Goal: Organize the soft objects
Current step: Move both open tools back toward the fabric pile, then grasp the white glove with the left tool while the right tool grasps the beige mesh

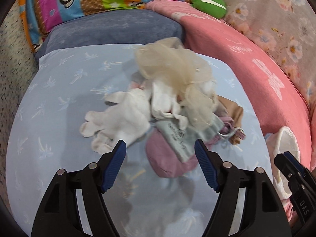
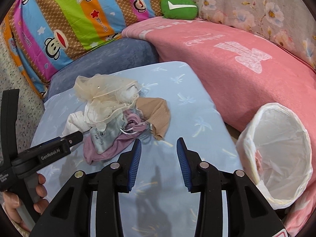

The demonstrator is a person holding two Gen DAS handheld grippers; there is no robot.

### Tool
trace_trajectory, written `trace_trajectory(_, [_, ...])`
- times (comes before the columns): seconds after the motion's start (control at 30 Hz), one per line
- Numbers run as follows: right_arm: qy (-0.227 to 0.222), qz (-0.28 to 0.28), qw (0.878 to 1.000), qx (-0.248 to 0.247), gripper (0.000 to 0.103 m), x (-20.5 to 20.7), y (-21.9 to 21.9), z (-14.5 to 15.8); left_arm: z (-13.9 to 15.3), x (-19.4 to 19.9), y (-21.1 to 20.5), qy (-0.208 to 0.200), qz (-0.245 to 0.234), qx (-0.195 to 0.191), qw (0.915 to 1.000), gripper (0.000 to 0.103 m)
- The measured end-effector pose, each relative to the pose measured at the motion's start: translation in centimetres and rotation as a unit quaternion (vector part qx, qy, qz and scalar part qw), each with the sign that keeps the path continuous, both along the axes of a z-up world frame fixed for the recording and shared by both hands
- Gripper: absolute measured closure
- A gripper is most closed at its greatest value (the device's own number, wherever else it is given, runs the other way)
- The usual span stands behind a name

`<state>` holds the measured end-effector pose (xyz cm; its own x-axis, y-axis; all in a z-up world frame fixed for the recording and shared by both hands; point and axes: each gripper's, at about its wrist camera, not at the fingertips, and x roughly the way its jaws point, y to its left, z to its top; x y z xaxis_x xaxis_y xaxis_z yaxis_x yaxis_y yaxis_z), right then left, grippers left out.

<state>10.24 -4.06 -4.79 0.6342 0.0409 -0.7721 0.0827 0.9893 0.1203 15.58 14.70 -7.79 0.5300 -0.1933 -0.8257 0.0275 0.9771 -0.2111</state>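
A heap of soft items lies on a light blue pillow [image 1: 59, 90] [image 2: 197, 106]: a white glove [image 1: 120, 116] [image 2: 74, 124], a cream mesh pouch [image 1: 173, 67] [image 2: 98, 88], a grey drawstring pouch [image 1: 177, 138] [image 2: 107, 136], a mauve cloth [image 1: 167, 162] [image 2: 110, 154] and a tan cloth [image 1: 231, 110] [image 2: 156, 114]. My left gripper [image 1: 160, 148] [image 2: 75, 135] stands open just before the heap, its fingers near the glove and the grey pouch. My right gripper [image 2: 159, 144] is open over bare pillow, right of the heap. A white-lined basket [image 2: 276, 154] [image 1: 286, 146] lies on its side at the right.
A pink blanket [image 1: 246, 63] [image 2: 227, 59] curves along the right. A blue-grey cushion [image 1: 118, 29] [image 2: 110, 59] sits behind the pillow, with a striped monkey-print pillow [image 2: 69, 19] [image 1: 79, 0] and a green plush [image 2: 178, 6] [image 1: 209, 2] at the back. A hand [image 2: 19, 197] holds the left gripper's handle.
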Motion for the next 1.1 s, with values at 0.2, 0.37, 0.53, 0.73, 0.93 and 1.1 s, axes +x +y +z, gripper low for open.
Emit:
trace_trajectory(0.2, [0.007,0.018,1.0,0.006,0.066,2.0,2.4,-0.8,-0.5,1.4,1.9,0.001,0.014,0.005,0.9999,0.034])
trace_trajectory(0.37, [0.009,0.039,0.999,0.009,0.066,3.4,4.6,-1.1,-1.1,2.7,2.9,0.01,0.019,-0.002,0.9998,0.035])
trace_trajectory(0.53, [0.009,0.06,0.998,0.008,0.056,4.9,6.7,-1.4,-1.5,3.5,3.4,0.016,0.019,-0.016,0.9996,0.036])
trace_trajectory(0.73, [0.021,0.075,0.997,0.008,0.054,6.5,8.4,-2.5,-2.3,4.2,3.8,0.032,0.007,-0.033,0.9989,0.056])
trace_trajectory(0.93, [0.026,0.076,0.997,0.005,0.054,7.8,9.3,-3.5,-2.3,4.1,4.3,0.034,0.001,-0.047,0.9983,0.08])
trace_trajectory(1.1, [0.038,0.07,0.997,0.008,0.075,8.7,9.5,-4.4,-2.0,3.7,4.5,0.031,0.0,-0.048,0.9984,0.087])
